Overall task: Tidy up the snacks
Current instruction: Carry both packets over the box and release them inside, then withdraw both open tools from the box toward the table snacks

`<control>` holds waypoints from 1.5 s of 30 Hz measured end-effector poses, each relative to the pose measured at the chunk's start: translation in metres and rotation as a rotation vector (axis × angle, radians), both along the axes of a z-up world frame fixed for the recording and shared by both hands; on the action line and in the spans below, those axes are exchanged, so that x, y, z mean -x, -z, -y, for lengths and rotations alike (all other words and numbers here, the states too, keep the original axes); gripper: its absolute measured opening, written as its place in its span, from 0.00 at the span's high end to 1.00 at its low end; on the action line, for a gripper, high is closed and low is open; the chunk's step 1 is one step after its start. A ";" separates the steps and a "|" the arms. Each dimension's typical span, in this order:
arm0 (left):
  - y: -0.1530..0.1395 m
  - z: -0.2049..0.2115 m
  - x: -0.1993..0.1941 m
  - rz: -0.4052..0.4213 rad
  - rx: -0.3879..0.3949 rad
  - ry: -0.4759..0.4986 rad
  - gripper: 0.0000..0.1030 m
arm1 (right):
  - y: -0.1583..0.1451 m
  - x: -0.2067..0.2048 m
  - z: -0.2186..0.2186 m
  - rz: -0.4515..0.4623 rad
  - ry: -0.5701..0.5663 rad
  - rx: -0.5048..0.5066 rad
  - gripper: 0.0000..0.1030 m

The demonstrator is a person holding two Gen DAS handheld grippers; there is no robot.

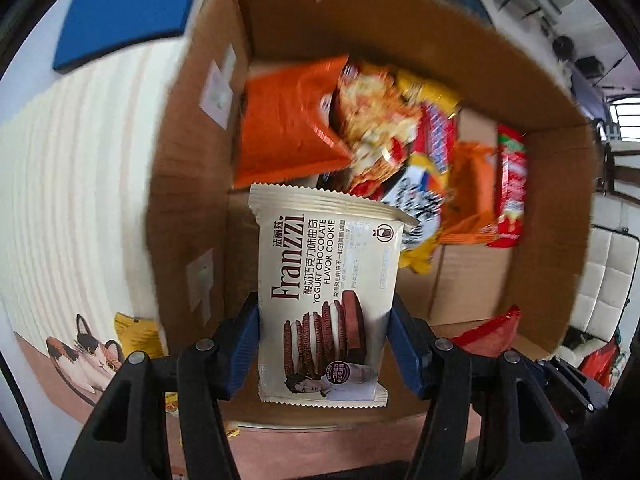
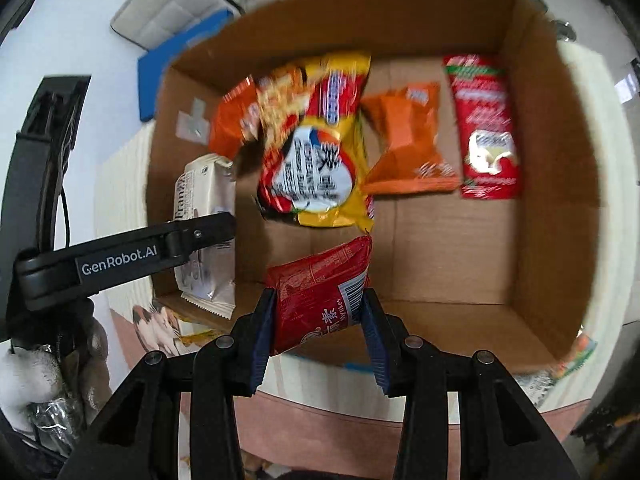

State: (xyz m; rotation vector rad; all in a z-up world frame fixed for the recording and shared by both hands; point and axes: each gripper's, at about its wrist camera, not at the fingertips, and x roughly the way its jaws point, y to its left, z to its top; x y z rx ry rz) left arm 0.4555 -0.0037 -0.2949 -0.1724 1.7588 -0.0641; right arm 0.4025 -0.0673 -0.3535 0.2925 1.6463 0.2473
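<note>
My left gripper (image 1: 325, 326) is shut on a cream Franzzi cookie pack (image 1: 324, 280), held upright over the near left corner of an open cardboard box (image 1: 192, 152). That pack (image 2: 206, 208) and the left gripper's black finger (image 2: 200, 236) also show at the left of the right wrist view. My right gripper (image 2: 318, 320) is shut on a red snack packet (image 2: 320, 292) above the near edge of the same box (image 2: 552, 184). Inside lie an orange bag (image 1: 288, 120), a yellow and red noodle bag (image 2: 316, 140), another orange bag (image 2: 408, 144) and a tall red pack (image 2: 486, 128).
The box stands on a cream striped mat (image 1: 80, 180) with a cat picture (image 1: 88, 352). A yellow packet (image 1: 138, 336) lies on the mat near the box's corner. A blue pad (image 1: 132, 8) lies beyond the box. Bare cardboard floor (image 2: 440, 248) shows at the box's near right.
</note>
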 end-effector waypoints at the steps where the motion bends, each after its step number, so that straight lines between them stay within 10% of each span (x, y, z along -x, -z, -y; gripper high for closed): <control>1: 0.004 0.000 -0.002 -0.014 0.000 0.000 0.43 | 0.006 -0.002 -0.003 -0.011 -0.008 0.006 0.57; 7: 0.022 0.002 -0.005 -0.059 -0.026 0.034 0.43 | 0.039 -0.011 -0.013 -0.079 -0.050 0.032 0.53; 11: 0.022 0.000 -0.004 -0.080 -0.016 0.023 0.30 | 0.052 -0.011 -0.013 -0.131 -0.055 0.059 0.09; 14: 0.019 0.003 -0.002 -0.073 -0.036 0.051 0.13 | 0.052 -0.011 -0.011 -0.129 -0.058 0.089 0.09; 27: -0.005 0.021 0.012 -0.016 -0.023 0.066 0.12 | 0.020 -0.008 0.008 -0.041 -0.052 0.211 0.09; 45: -0.097 0.016 0.060 0.336 -0.110 0.041 0.12 | -0.061 0.031 0.028 0.177 0.002 0.262 0.09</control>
